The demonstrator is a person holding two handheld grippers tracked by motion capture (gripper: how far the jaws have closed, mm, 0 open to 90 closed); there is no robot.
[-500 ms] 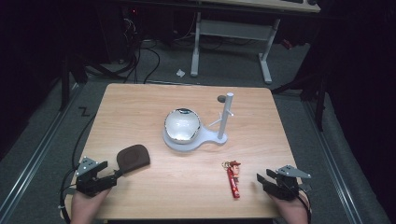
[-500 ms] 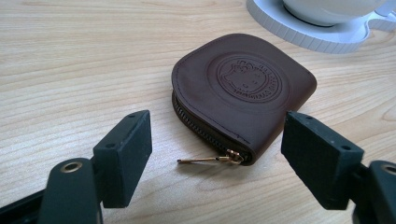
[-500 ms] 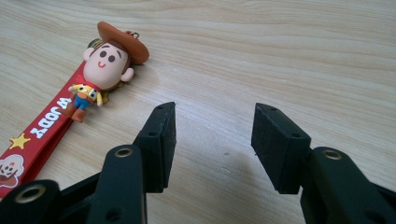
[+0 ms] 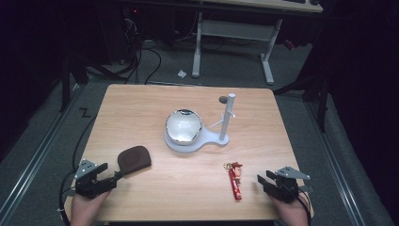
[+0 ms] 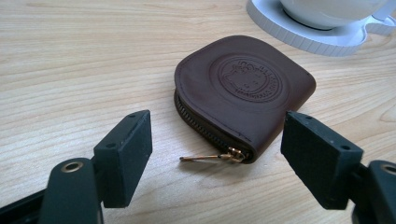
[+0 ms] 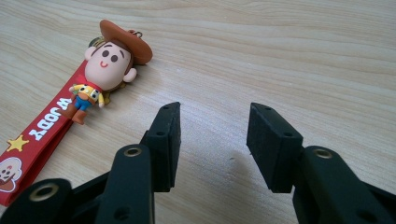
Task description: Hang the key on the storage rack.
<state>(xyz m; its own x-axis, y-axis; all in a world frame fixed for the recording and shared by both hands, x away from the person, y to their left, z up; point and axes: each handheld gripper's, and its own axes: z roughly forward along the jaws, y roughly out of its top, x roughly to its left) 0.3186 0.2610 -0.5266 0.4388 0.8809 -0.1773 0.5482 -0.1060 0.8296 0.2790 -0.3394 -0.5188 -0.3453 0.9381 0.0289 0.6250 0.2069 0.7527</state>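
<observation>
Wooden table (image 4: 141, 101), dark room. Brown coin pouch (image 4: 134, 158) lies nr front-left corner, just ahead of left hand-held gripper (image 4: 112, 178), jaws spread, empty. Pouch looks light, soft, flat: pinch across edge by zip pull (image 5: 208, 158). Right hand-held gripper (image 4: 262, 181) half spread, empty.

High view: fixed above my side, looking forward and down over the whole worktop (image 4: 141, 101). Left gripper view: low, close, looking along my left claw (image 5: 217, 158) at the brown pouch (image 5: 245, 91), shared with high view (image 4: 134, 158). Right gripper view: equally low, along my right claw (image 6: 212, 147); shares the Woody keychain (image 6: 100, 70).
</observation>
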